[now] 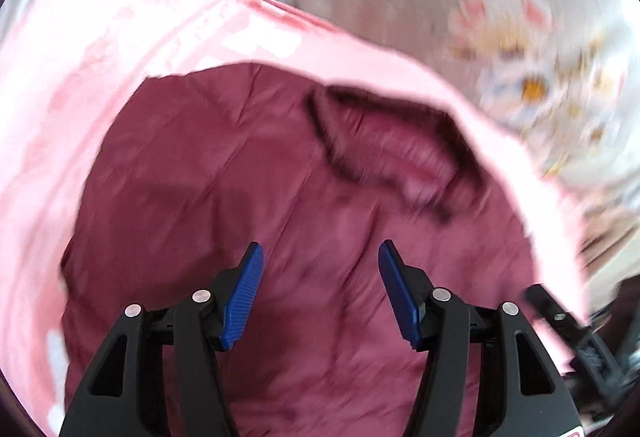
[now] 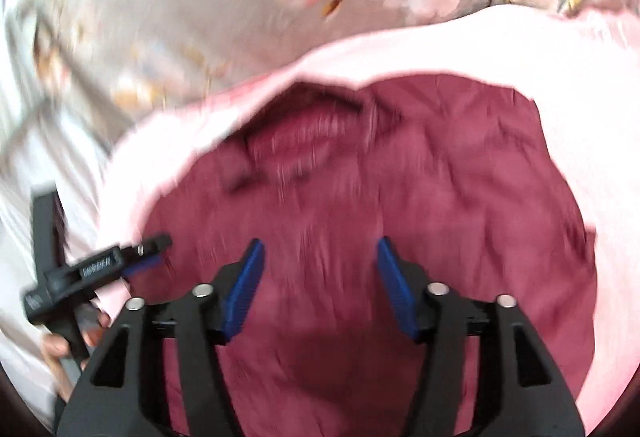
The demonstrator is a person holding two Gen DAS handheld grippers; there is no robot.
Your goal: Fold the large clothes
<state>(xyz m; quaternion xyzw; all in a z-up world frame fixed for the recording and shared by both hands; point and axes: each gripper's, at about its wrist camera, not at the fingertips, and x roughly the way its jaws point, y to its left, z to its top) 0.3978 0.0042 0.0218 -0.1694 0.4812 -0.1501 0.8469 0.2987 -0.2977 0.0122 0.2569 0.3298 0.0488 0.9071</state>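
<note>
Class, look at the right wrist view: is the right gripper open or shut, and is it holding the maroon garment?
Open. The right gripper has its blue pads apart, nothing between them; the maroon garment lies beyond, unheld.

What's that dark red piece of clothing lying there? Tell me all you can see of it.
The dark red garment looks like a thin, slightly shiny woven jacket or shirt, creased all over. It lies spread flat on a pink cloth, which shows round it on three sides. Its collar has a darker edge and seems ribbed, though blur hides detail. Both grippers, left and right, are above it with jaws open, holding nothing.
</note>
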